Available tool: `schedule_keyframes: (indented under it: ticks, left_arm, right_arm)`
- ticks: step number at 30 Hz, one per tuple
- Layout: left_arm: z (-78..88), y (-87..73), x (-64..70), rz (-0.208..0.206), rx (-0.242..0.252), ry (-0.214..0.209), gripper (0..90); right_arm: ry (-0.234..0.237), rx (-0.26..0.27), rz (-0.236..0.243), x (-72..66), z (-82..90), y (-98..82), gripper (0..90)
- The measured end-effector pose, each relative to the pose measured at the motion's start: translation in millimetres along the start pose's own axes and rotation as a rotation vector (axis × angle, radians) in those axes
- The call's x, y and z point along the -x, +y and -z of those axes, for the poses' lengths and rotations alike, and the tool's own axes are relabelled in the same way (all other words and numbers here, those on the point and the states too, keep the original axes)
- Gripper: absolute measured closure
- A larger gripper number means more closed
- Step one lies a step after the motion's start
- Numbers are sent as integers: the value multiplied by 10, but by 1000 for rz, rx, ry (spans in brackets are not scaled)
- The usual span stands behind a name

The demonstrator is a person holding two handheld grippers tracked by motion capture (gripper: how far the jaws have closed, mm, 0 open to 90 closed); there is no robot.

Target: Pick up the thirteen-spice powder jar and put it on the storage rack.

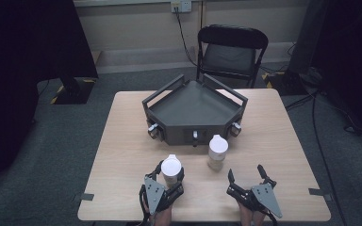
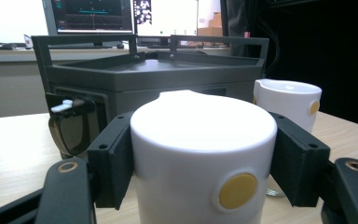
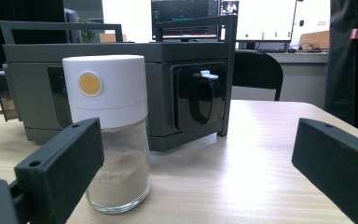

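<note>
Between the left gripper's (image 1: 169,181) clamped jaws: a white-capped jar (image 1: 171,170) (yellow dot); right gripper (image 1: 246,175) gapes.

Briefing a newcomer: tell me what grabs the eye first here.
First, the left tongs at the table's near edge, shut on a white-capped jar. Just beyond to the right stands a second jar of pale powder, free, with the right tongs open short of it. Behind both sits a dark grey angular tray.
</note>
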State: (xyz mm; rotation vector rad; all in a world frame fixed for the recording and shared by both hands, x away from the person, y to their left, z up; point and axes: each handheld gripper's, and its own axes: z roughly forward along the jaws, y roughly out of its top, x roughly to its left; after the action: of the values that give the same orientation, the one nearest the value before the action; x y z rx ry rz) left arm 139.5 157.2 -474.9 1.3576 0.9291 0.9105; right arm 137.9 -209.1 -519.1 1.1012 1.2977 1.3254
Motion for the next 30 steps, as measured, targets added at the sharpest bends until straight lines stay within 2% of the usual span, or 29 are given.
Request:
schedule_keyframes:
  ticks: [5, 13, 17, 20, 22, 23, 30]
  left_arm:
    - [0, 55, -25, -13, 0, -18, 312]
    - [28, 111, -76, -7, 38, -45, 312]
    - [37, 165, -116, -20, 41, -55, 312]
    - [31, 192, -158, -22, 42, -72, 312]
    - [1, 221, -217, -31, 31, -100, 312]
    - [-13, 227, -239, -21, 28, -107, 312]
    - [-79, 315, -332, -34, 22, -130, 312]
  right_arm:
    - [-1, 0, 0, -1, 0, 0, 5]
    - [-2, 0, 0, -3, 0, 0, 6]
    - [-2, 0, 0, -3, 0, 0, 6]
    - [-2, 0, 0, -3, 0, 1, 6]
    - [-2, 0, 0, -3, 0, 1, 6]
    - [-2, 0, 0, -4, -1, 1, 6]
    - [-3, 0, 0, -4, 0, 1, 6]
